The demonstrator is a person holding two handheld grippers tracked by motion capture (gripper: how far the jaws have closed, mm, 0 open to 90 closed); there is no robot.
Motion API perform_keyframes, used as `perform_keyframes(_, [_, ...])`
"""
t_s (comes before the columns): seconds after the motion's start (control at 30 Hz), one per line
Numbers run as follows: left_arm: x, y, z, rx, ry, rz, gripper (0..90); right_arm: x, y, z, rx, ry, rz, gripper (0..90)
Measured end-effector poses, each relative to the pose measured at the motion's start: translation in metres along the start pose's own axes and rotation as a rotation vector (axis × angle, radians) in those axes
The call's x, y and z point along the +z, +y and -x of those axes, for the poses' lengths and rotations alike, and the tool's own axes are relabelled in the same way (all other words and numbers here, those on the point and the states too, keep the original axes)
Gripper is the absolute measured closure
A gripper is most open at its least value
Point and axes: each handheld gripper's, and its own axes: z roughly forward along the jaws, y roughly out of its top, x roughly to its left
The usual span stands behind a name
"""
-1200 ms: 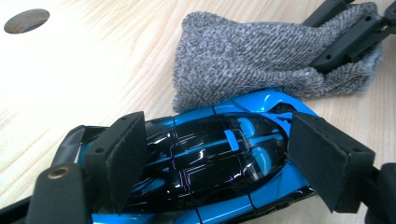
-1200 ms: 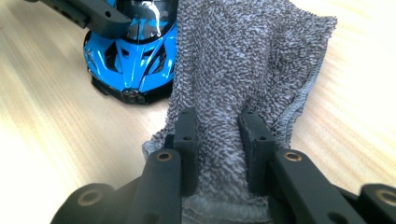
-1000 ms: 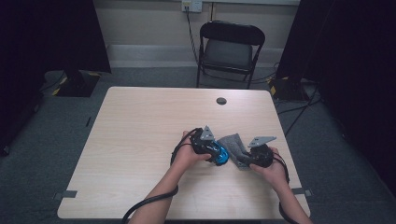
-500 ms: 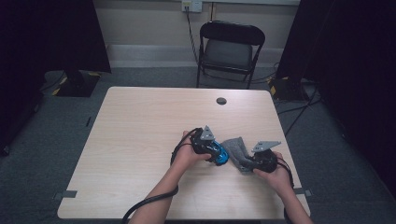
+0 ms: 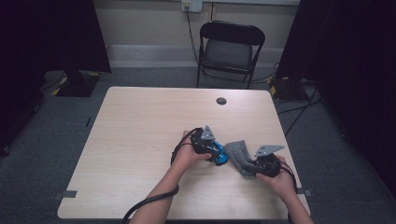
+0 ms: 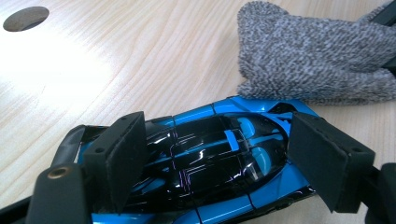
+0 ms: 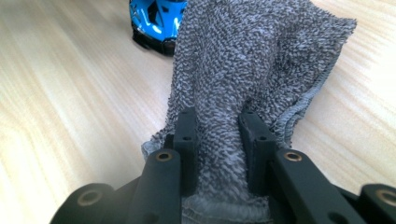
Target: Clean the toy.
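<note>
A glossy blue and black toy car lies on the wooden table, and the pads of my left gripper press against its two sides. In the high view the car sits at the tip of the left gripper, right of the table's middle. A grey knitted cloth is pinched between the narrow jaws of my right gripper and drapes forward onto the table. The cloth touches the car's right end, and the car's nose peeks out past the cloth.
A dark round grommet hole sits near the table's far edge. A black folding chair stands beyond the table. Cables trail from both grippers toward the near edge. Bare wood stretches to the left.
My right gripper has slid slightly toward the near edge, drawing the cloth with it. The left gripper and the car have stayed put.
</note>
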Motion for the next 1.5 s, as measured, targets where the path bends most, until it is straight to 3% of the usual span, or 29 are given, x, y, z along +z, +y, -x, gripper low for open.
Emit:
perform_keyframes(0.57, [0.0,-0.001,-0.001,-0.002,0.005,0.004,19.9,-0.012,-0.012,-0.008,0.013,0.019,-0.001,71.7])
perform_keyframes(0.8, [0.0,-0.001,0.0,-0.006,0.005,0.011,19.9,-0.018,-0.012,-0.004,0.061,0.033,0.043,71.8])
perform_keyframes(1.03, [0.0,-0.001,0.0,-0.003,0.006,0.009,19.9,-0.025,0.0,0.003,0.067,0.006,0.077,71.9])
perform_keyframes(1.17, [0.0,-0.002,0.0,-0.002,0.006,0.012,19.9,-0.029,0.011,0.011,0.102,-0.013,0.129,71.9])
perform_keyframes(1.5, [0.0,-0.002,0.0,-0.002,0.005,0.013,19.8,-0.01,0.043,0.028,0.075,-0.058,0.091,71.8])
